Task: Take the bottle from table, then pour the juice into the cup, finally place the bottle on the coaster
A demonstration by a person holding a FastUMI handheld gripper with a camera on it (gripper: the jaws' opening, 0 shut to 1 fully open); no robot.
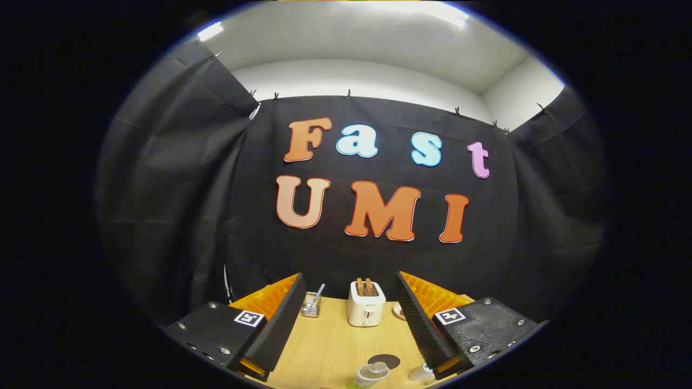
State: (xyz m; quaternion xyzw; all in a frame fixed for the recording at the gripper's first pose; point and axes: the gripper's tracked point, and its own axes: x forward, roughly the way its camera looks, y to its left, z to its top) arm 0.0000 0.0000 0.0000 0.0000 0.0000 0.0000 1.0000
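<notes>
Two fingers of the gripper (pixel 351 324) stand wide apart with nothing held, the jaws raised over a pale wooden desk (pixel 335 346). Beyond them, at the desk's far edge, sits a white toaster (pixel 366 309) with bread in its slots, a small wire holder (pixel 311 304) beside it. Nearer, between the fingers, lies the dark round coaster (pixel 384 361), and just in front of it the bottle (pixel 372 373) top shows, with the cup (pixel 421 373) to its right.

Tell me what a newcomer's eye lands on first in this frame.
Probably the white toaster with two slices up, standing at the table's far edge beyond the open gripper. Left of it sits a wire holder; nearer, between the fingers, a dark coaster and the bottle's top.
</notes>
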